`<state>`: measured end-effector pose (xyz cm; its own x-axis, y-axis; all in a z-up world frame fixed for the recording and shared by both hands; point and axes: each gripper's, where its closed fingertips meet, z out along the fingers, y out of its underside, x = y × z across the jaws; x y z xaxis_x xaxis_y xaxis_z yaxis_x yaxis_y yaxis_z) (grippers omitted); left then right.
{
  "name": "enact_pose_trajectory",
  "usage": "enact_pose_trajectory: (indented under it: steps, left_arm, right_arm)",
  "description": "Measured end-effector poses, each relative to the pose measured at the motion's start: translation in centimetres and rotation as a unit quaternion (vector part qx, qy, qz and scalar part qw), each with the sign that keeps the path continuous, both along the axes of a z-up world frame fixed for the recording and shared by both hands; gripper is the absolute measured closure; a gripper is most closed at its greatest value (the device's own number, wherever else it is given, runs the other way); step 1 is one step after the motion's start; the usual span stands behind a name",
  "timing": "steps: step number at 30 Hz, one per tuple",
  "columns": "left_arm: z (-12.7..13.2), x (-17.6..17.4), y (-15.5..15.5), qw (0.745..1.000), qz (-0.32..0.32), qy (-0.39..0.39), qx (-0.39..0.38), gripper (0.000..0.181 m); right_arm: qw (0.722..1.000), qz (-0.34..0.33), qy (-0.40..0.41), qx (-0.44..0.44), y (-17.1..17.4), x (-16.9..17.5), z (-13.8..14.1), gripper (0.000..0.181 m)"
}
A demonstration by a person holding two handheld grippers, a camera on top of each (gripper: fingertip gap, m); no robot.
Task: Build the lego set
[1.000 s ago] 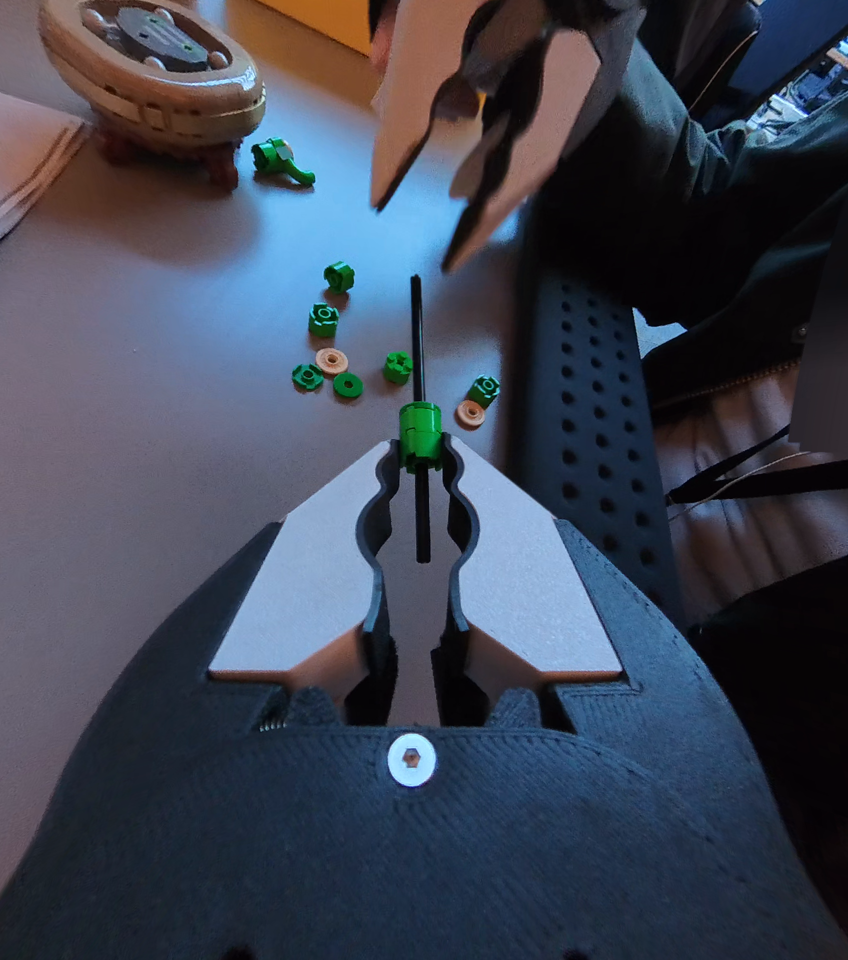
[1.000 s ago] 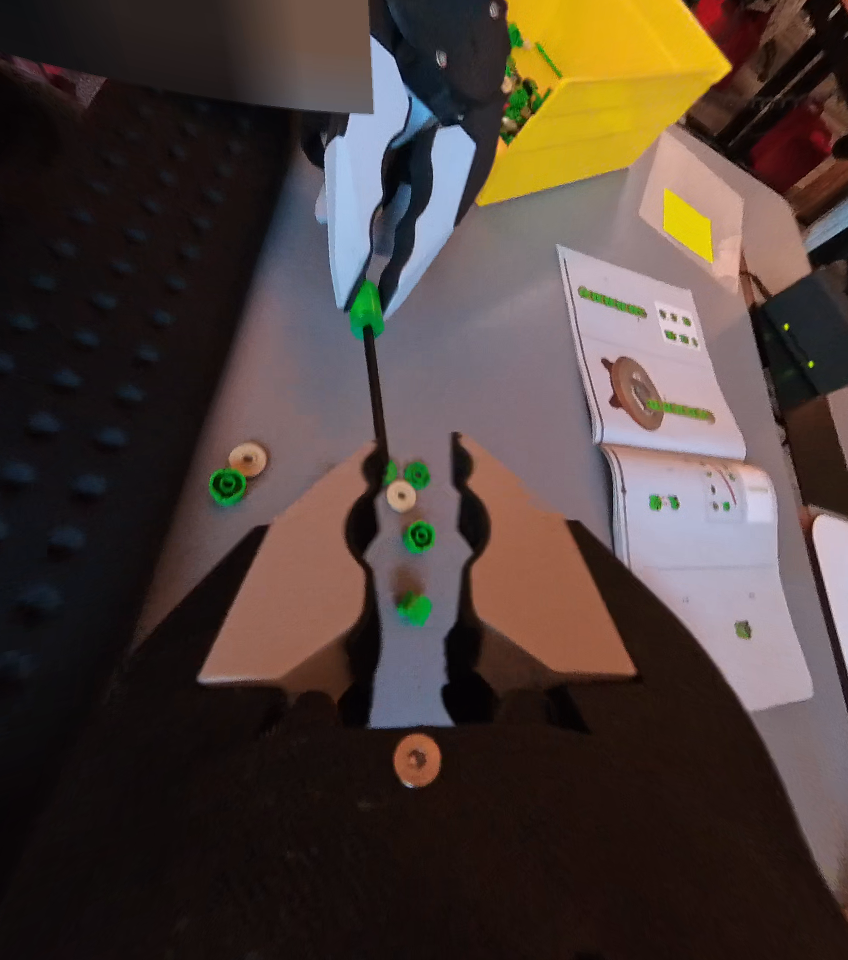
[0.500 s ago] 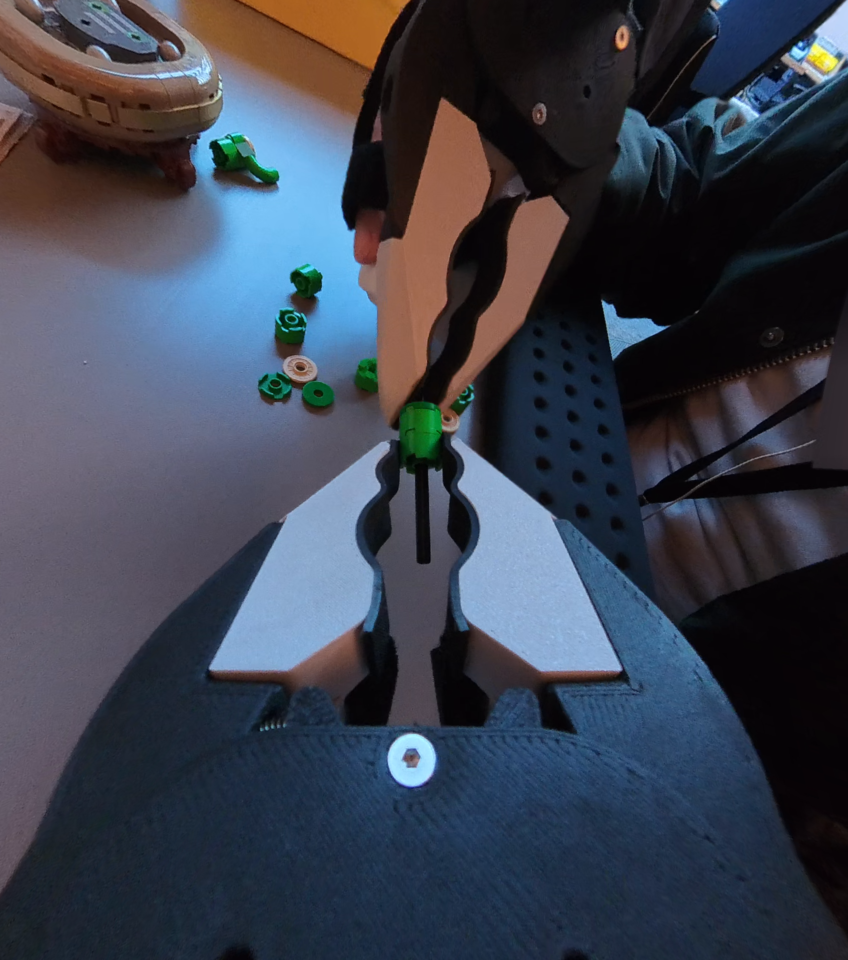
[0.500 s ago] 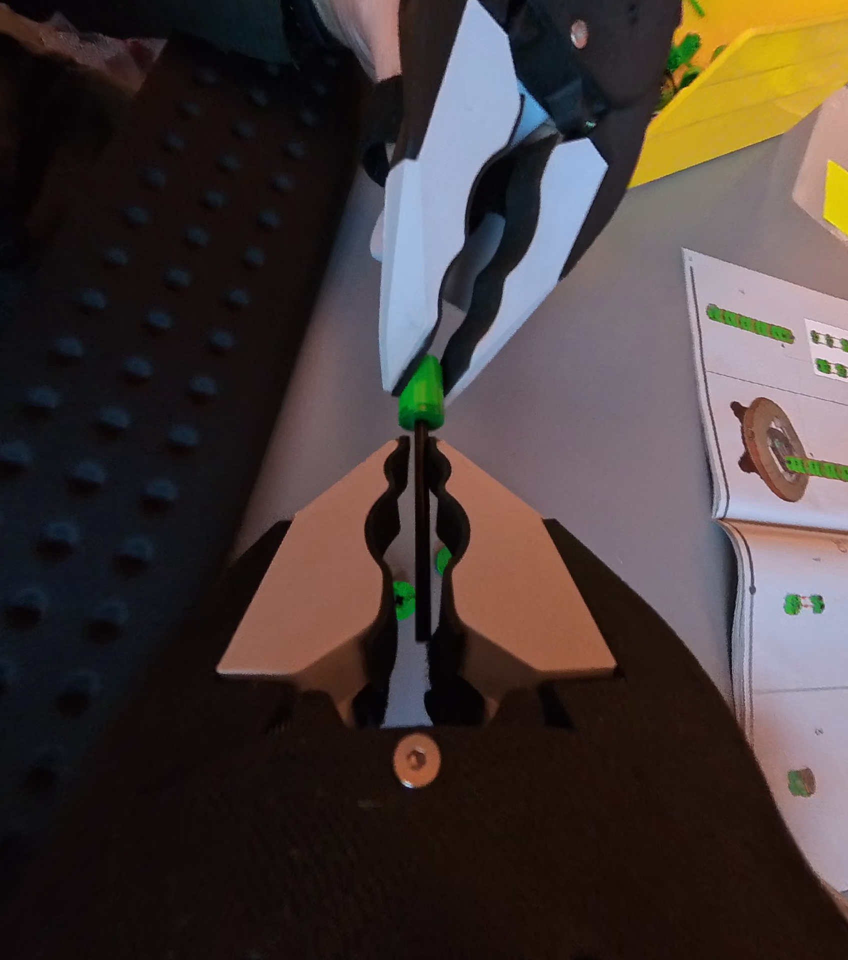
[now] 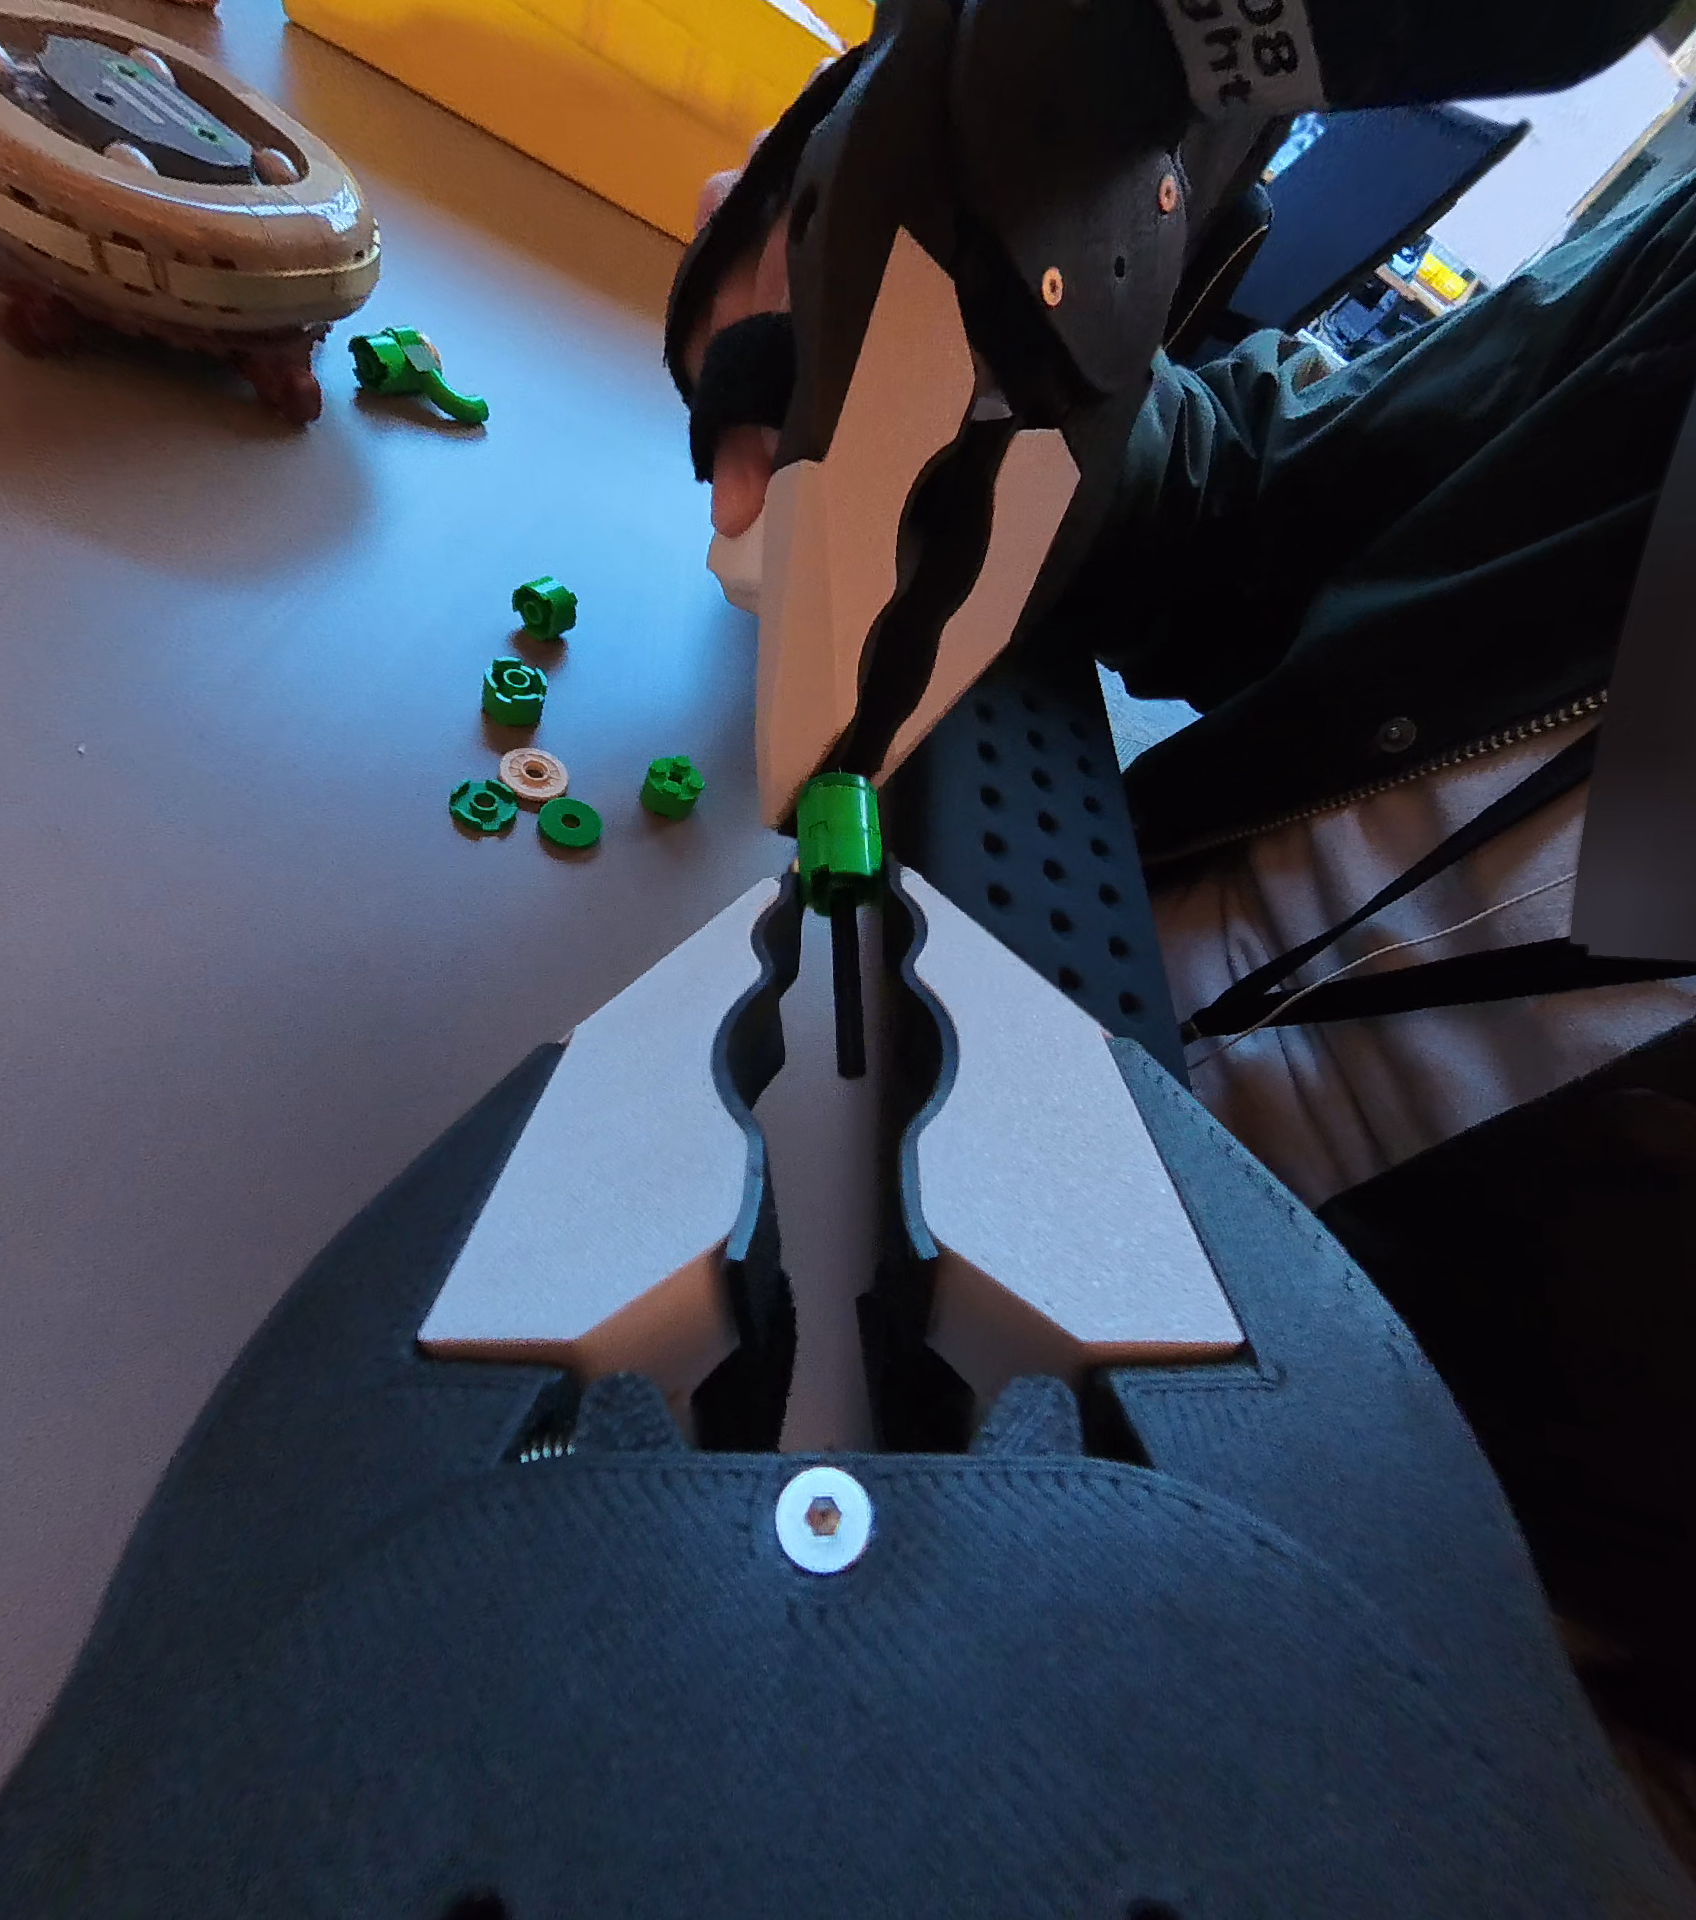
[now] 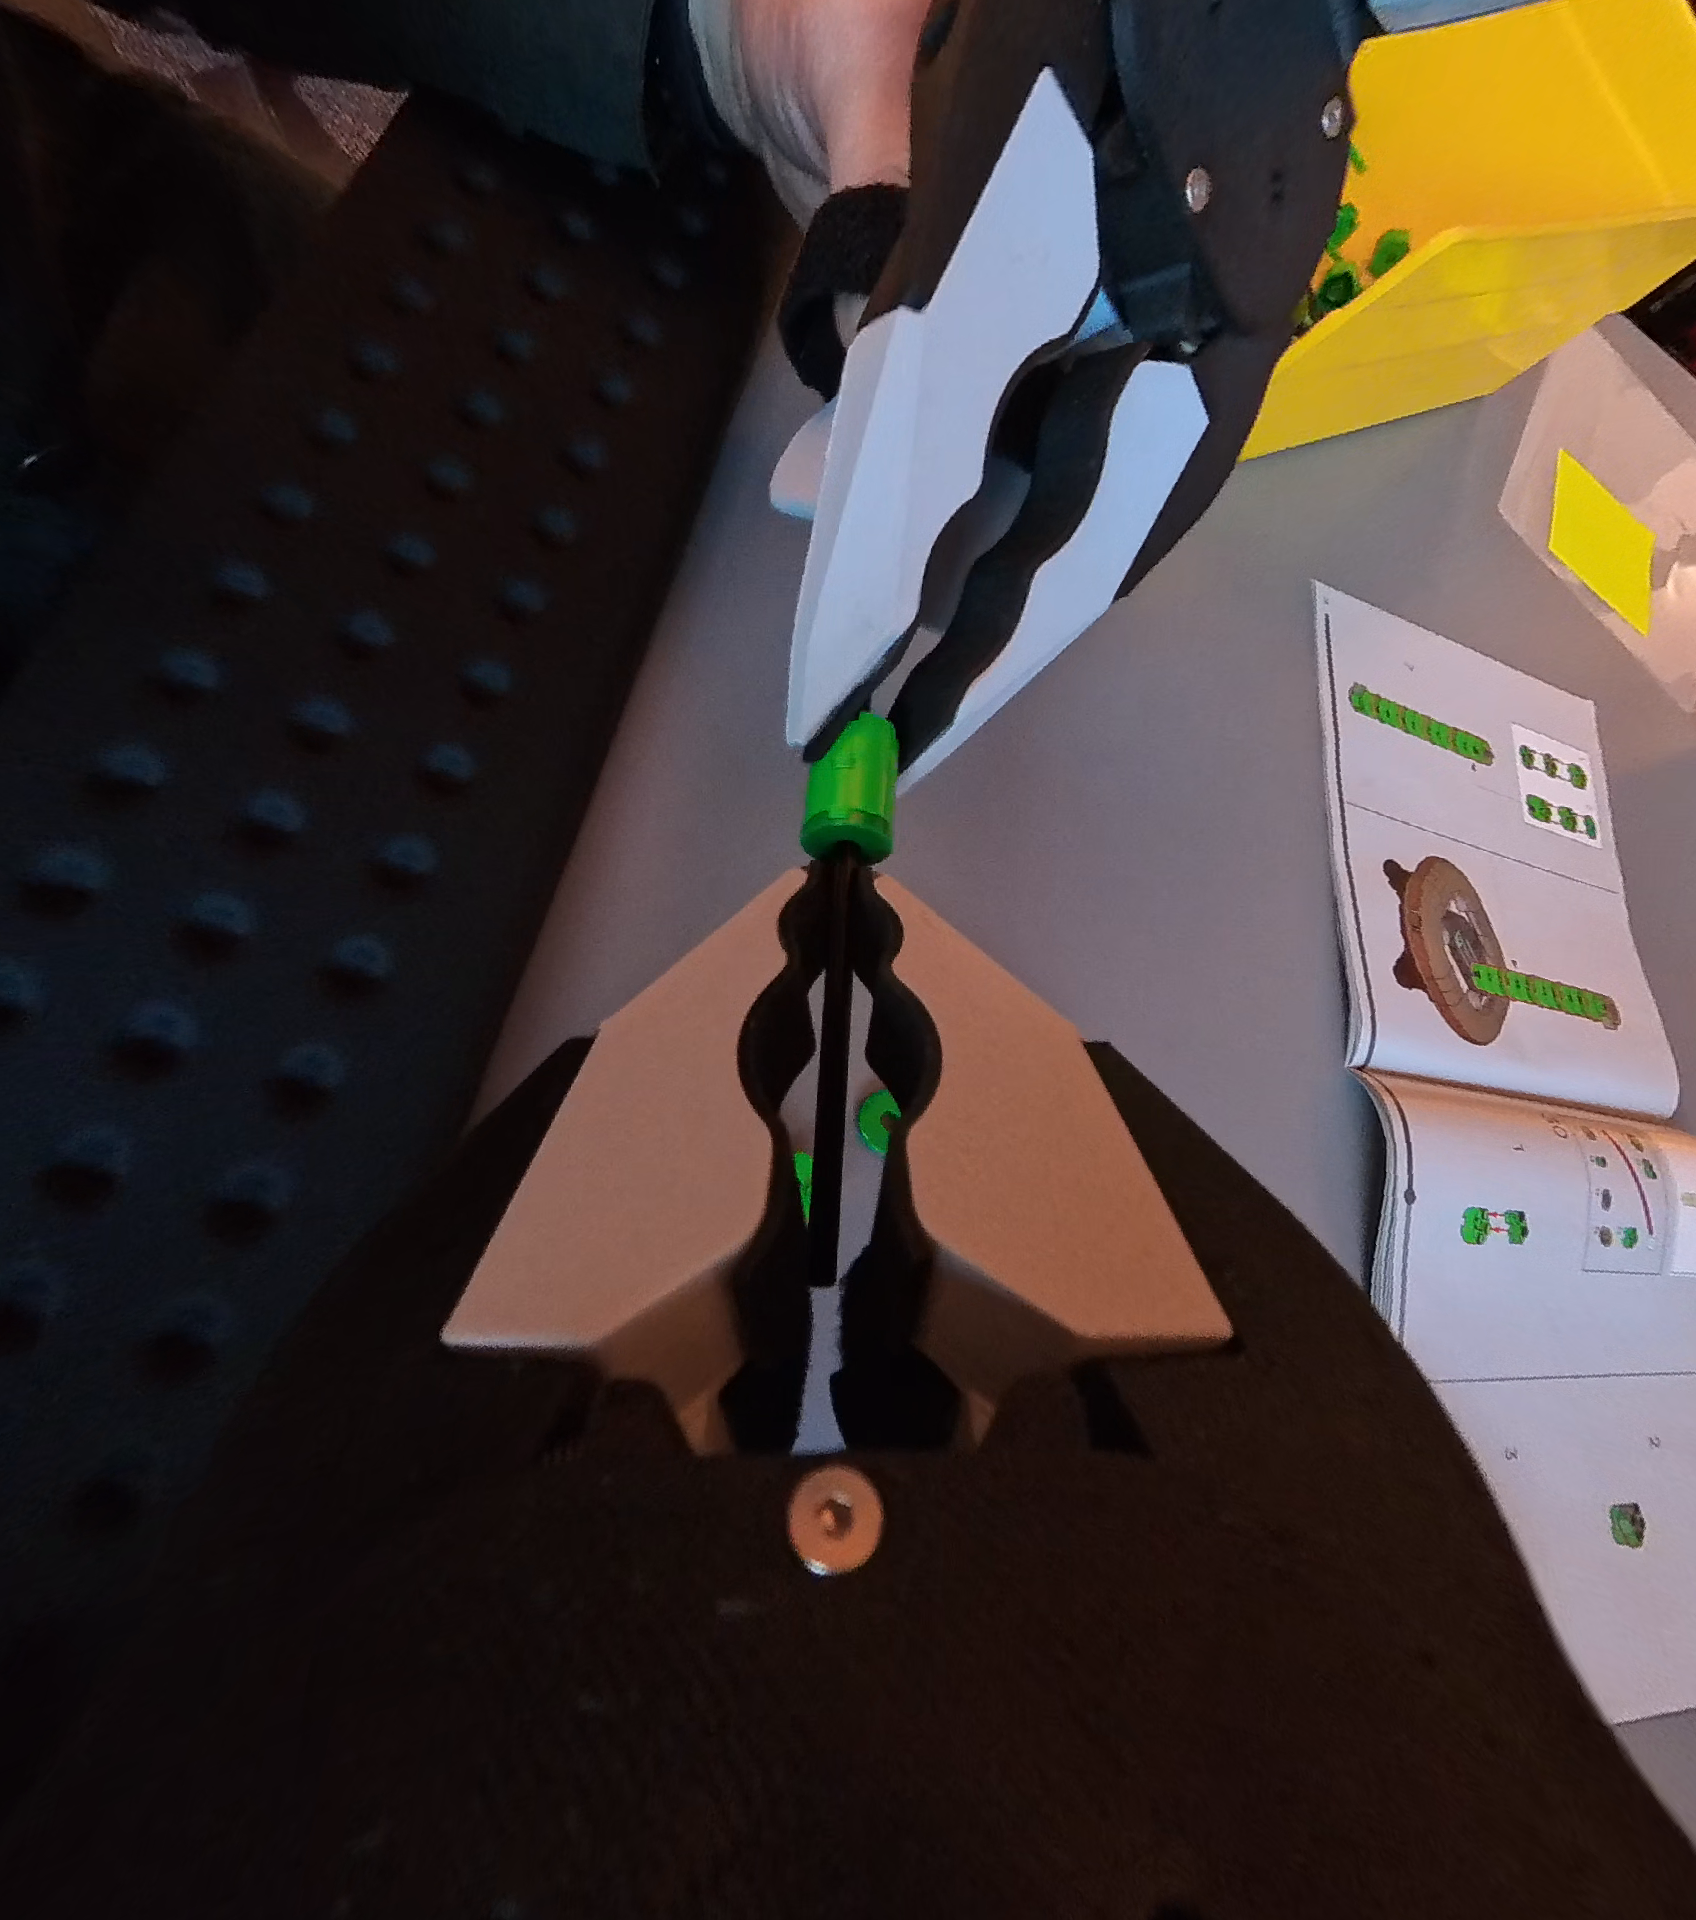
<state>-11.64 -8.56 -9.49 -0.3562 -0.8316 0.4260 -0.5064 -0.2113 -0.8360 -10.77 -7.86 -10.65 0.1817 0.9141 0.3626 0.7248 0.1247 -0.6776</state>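
Observation:
My left gripper point(image 5: 839, 894) is shut on a short stack of green round bricks point(image 5: 839, 831) threaded on a black axle point(image 5: 846, 997), whose near end sticks back between the fingers. My right gripper point(image 6: 839, 883) is shut on the axle's long free end point(image 6: 828, 1060), with its tips right against the green stack point(image 6: 849, 795). The two grippers meet tip to tip above the table. The right gripper shows from above in the left wrist view point(image 5: 823, 787), and the left gripper in the right wrist view point(image 6: 854, 743).
Several loose green round pieces point(image 5: 515, 691) and a tan one point(image 5: 533, 772) lie on the grey table, with a green curved part point(image 5: 408, 369) and a tan oval model point(image 5: 127, 197) farther off. A yellow bin point(image 6: 1509, 208), an open instruction booklet point(image 6: 1509, 1039) and a black perforated surface point(image 6: 252, 727) flank the grippers. Left and right tips are no more than a few centimetres apart. The tan oval model point(image 5: 127, 197) lies around 20 cm away from my right fingertips.
My right gripper came in over the axle's free end and shut on it. Its tips have slid up to the green stack. My left gripper kept its hold.

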Motion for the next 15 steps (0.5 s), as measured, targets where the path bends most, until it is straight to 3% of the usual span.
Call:
enact_pose_trajectory:
  steps: [3, 4, 10, 11, 12, 13, 15]
  left_arm:
    - [-0.1, 0.0, 0.1, 1.000, 0.003, -0.001, 0.012, 0.168]
    - [-0.4, -0.2, 0.6, 1.000, 0.012, 0.004, 0.024, 0.178]
    - [-0.1, -0.3, -0.6, 1.000, -0.019, -0.008, -0.014, 0.176]
    - [0.2, -0.2, -0.5, 1.000, -0.016, -0.014, -0.023, 0.172]
    - [0.5, 0.1, -0.3, 0.999, -0.007, -0.019, -0.031, 0.152]
    - [0.7, 0.4, -0.2, 0.999, -0.001, -0.023, -0.038, 0.145]
    - [0.6, 0.7, 0.0, 0.999, 0.004, -0.019, -0.038, 0.151]
  right_arm:
    - [1.000, -0.001, 0.004, -0.001, 0.0, 0.4, 0.1, 0.179]
    - [1.000, -0.007, -0.004, -0.001, 0.1, 0.9, 0.0, 0.178]
    - [1.000, 0.015, 0.010, -0.015, -0.5, 1.0, -0.1, 0.179]
    - [1.000, 0.012, 0.011, -0.012, -0.3, 1.1, 0.0, 0.179]
    - [1.000, 0.010, 0.016, -0.003, -0.1, 1.0, 0.3, 0.179]
    - [1.000, 0.014, 0.022, 0.000, -0.2, 0.7, 0.5, 0.179]
    - [1.000, 0.014, 0.016, 0.016, -0.1, 0.1, 0.6, 0.179]
